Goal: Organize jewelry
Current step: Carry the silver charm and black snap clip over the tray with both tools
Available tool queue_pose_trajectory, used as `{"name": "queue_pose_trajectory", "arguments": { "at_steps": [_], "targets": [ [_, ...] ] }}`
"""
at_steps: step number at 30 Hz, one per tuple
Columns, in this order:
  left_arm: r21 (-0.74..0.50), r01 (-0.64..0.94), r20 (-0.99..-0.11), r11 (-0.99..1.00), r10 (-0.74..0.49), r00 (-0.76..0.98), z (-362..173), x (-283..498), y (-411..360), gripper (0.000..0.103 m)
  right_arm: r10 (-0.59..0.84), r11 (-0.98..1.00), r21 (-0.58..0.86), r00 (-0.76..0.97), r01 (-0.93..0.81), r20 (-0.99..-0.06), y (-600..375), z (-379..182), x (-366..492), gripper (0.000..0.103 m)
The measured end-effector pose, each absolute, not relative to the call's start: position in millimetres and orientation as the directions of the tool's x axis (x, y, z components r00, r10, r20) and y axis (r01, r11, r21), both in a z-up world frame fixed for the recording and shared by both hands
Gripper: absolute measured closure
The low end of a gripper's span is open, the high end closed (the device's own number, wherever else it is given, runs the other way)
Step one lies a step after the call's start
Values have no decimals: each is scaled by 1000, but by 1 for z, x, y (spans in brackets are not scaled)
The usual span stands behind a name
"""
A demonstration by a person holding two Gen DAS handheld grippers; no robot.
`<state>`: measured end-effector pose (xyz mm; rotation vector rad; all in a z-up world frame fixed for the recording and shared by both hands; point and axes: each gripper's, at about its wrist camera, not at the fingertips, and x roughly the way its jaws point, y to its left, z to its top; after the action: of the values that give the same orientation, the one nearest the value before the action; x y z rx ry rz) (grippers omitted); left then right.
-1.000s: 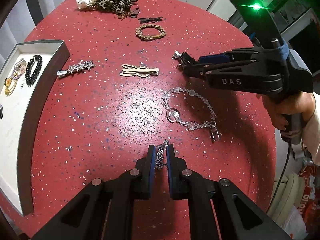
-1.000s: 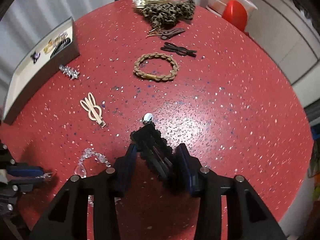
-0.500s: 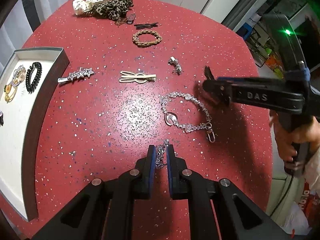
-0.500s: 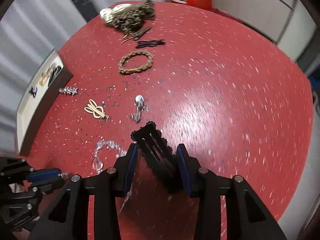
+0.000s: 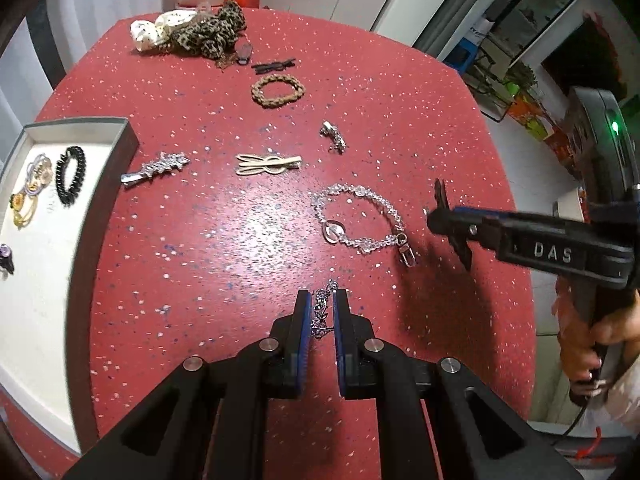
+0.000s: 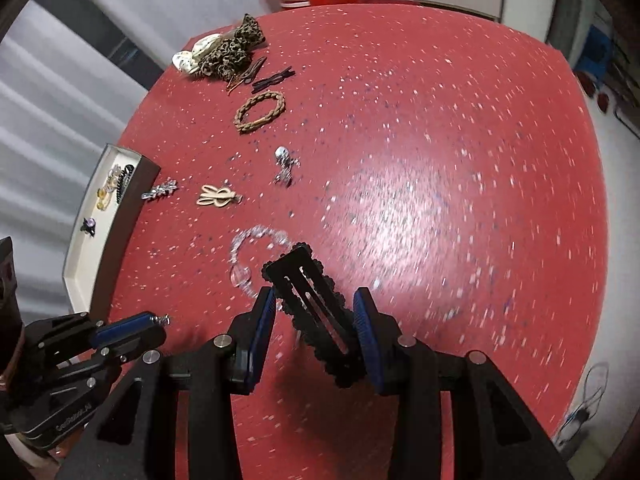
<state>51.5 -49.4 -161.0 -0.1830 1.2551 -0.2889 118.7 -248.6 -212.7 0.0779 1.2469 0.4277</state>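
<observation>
Left wrist view: the left gripper (image 5: 319, 316) pinches a silver chain (image 5: 321, 312) low over the red table (image 5: 240, 240), while the right gripper (image 6: 316, 328) clamps a black scalloped hair clip (image 6: 316, 300) crosswise. Best play: carry both level to the white tray (image 5: 120, 128) at left, lower close, then release one at a time.
</observation>
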Motion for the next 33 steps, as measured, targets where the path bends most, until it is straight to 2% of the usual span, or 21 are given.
{"name": "queue_pose_trajectory", "arguments": {
  "at_steps": [12,33],
  "targets": [
    [-294,77,-892,953,-303,336,-132,28,2,91,387,916,335,266,-222,-883,-208,-187,80,60],
    [-257,-191,-887,947,-153,436,-122,-6,148,91,508,805,386,187,-450,-841,-40,-151,79,60]
  ]
}}
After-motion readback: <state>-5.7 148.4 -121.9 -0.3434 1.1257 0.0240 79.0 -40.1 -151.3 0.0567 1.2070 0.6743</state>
